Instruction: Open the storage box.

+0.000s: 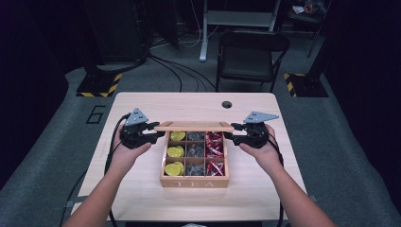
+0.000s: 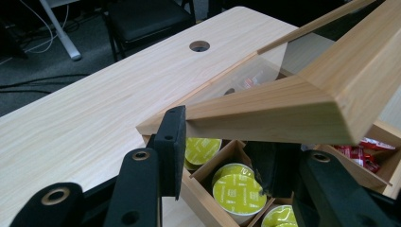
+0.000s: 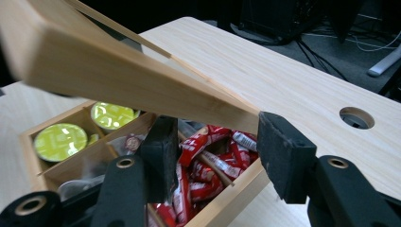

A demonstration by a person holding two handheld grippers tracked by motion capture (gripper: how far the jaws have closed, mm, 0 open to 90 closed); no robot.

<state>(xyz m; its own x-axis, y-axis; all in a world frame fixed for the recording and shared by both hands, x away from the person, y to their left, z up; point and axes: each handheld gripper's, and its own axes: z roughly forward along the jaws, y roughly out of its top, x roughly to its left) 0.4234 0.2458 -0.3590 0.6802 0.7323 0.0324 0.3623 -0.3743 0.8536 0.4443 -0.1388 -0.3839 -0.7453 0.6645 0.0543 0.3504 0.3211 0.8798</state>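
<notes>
high view, pale wooden tea box (image 1: 194, 181), flat hinged lid (image 1: 194, 126) raised, left tongs (image 1: 157, 132) and right tongs (image 1: 231, 132) clamped on lid ends

Tea box (image 1: 194, 180) and lid (image 1: 194, 126): pale, smooth matt wood, with a clear pane. Table (image 1: 142, 106): light wood-grain. Capsules (image 2: 239, 187): glossy yellow-green foil. Sachets (image 3: 208, 142): shiny red wrappers.
</notes>
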